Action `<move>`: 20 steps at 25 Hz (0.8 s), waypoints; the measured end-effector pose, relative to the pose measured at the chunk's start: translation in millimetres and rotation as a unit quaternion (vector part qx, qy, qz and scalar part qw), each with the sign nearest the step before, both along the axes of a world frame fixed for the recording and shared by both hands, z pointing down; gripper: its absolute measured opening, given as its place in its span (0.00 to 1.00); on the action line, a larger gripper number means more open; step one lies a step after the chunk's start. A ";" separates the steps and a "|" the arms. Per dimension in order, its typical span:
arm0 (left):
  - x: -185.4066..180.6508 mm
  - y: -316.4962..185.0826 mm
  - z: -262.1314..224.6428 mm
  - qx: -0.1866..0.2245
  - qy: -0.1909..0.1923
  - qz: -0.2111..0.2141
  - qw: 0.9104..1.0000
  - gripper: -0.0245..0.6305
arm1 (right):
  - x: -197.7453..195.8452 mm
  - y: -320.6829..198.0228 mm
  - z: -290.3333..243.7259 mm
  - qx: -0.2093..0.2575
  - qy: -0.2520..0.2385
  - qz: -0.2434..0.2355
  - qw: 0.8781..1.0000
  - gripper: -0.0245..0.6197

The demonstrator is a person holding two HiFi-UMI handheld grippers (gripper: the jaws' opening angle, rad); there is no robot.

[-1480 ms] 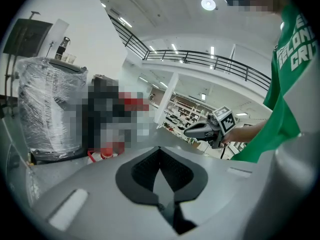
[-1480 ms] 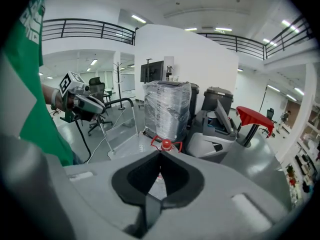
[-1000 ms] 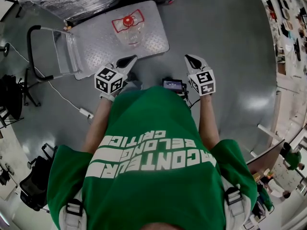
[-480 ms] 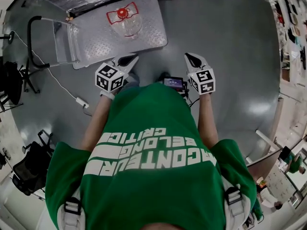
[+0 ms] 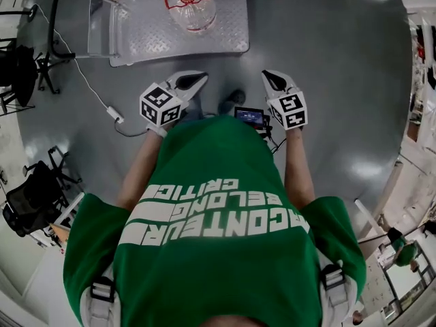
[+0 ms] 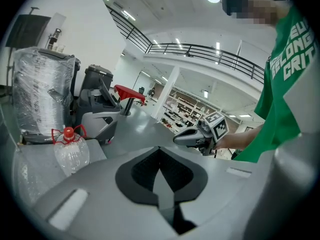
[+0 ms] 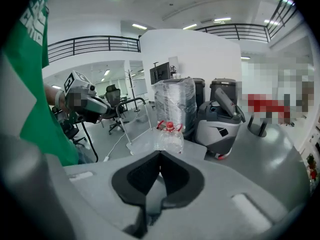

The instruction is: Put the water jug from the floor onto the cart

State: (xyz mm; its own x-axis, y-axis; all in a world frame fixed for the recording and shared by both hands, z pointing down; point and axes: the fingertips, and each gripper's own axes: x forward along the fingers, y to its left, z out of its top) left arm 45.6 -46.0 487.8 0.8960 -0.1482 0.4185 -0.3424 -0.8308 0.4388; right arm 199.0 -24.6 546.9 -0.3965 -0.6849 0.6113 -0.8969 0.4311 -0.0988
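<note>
Over to the left gripper (image 5: 198, 79) — jaws pressed together, pads meeting in one seam, nothing between them. Held out in front of the green shirt (image 5: 218, 203), hanging over grey floor (image 5: 327, 60), touching nothing. Same on the right gripper (image 5: 268, 78): shut tight, empty, nose tilted down at the floor. Side by side, the pair of them, apart from each other, a small screen (image 5: 249, 118) at the waist between.

And the jug (image 5: 193, 9)? Up on the cart (image 5: 146, 36) already — upright on the ribbed metal deck, red cap and red carry handle on top, clear body, near the deck's middle. Well ahead of both grippers, touched by neither. Off to the left past the shut jaws in the left gripper view, almost dead ahead past the shut jaws in the right gripper view.

Black push bar (image 5: 52, 22) standing at the left end of the deck. Behind the cart, a bundle (image 6: 42, 91) in plastic wrap and a grey machine (image 7: 220, 121). White cable (image 5: 112, 113) snaking over the floor left of the left gripper; black chair (image 5: 30, 196) further out, low on the left side of the head view.
</note>
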 end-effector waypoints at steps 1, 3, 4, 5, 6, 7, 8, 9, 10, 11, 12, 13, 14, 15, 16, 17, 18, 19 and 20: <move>1.0 1.7 0.6 0.000 0.001 -0.003 1.000 0.05 | -2.4 0.7 0.4 0.000 0.001 -0.006 1.000 0.03; 1.1 5.0 2.8 -0.002 0.004 -0.008 1.000 0.05 | -6.8 2.7 -0.4 0.002 0.000 -0.013 1.000 0.03; 0.7 5.6 3.4 0.000 0.006 -0.009 1.000 0.05 | -8.5 2.9 -1.5 0.003 -0.001 -0.012 1.000 0.03; 0.3 5.3 2.8 0.004 0.009 -0.007 1.000 0.05 | -10.0 2.1 -2.7 0.004 -0.002 -0.010 1.000 0.03; -0.2 4.5 1.1 0.010 0.013 -0.002 1.000 0.05 | -11.8 0.5 -4.0 0.006 -0.003 -0.005 1.000 0.03; -1.2 3.5 -1.7 0.015 0.020 0.004 1.000 0.05 | -14.3 -1.4 -5.2 0.007 -0.004 0.000 1.000 0.03; -2.7 2.6 -4.9 0.018 0.027 0.011 0.999 0.05 | -17.7 -3.3 -6.5 0.008 -0.005 0.005 1.000 0.03; -4.9 1.7 -7.9 0.021 0.033 0.018 0.999 0.05 | -21.8 -4.9 -8.1 0.008 -0.006 0.009 1.000 0.03; -7.5 0.5 -10.8 0.023 0.037 0.024 0.999 0.05 | -26.2 -6.5 -10.1 0.008 -0.007 0.013 1.000 0.03; -10.4 -1.4 -13.2 0.025 0.040 0.029 0.998 0.05 | -30.7 -8.3 -12.4 0.010 -0.006 0.016 1.000 0.03; -13.7 -4.4 -15.2 0.028 0.044 0.032 0.998 0.05 | -35.3 -10.8 -14.8 0.011 -0.004 0.018 1.000 0.03; -17.9 -8.7 -16.4 0.029 0.048 0.033 0.998 0.05 | -40.2 -14.0 -16.7 0.013 -0.001 0.019 1.000 0.03; -23.4 -13.8 -17.0 0.029 0.050 0.032 0.998 0.05 | -46.2 -17.5 -17.9 0.014 0.003 0.020 1.000 0.03; -29.9 -18.8 -17.3 0.026 0.053 0.030 0.998 0.05 | -53.1 -20.8 -18.6 0.015 0.006 0.020 1.000 0.03; -36.6 -23.1 -17.9 0.023 0.055 0.028 0.998 0.05 | -60.2 -23.7 -19.3 0.014 0.009 0.019 1.000 0.03; -42.6 -26.4 -18.7 0.020 0.056 0.027 0.998 0.05 | -66.8 -26.3 -20.2 0.013 0.011 0.019 1.000 0.03; -47.4 -29.0 -19.6 0.019 0.057 0.028 0.998 0.05 | -72.3 -29.0 -21.4 0.013 0.012 0.018 1.000 0.03; -50.9 -31.5 -19.9 0.019 0.056 0.029 0.998 0.05 | -76.7 -31.8 -22.6 0.012 0.013 0.017 1.000 0.03; -53.6 -33.9 -19.5 0.020 0.054 0.031 0.998 0.05 | -80.1 -34.4 -23.3 0.011 0.014 0.016 1.000 0.03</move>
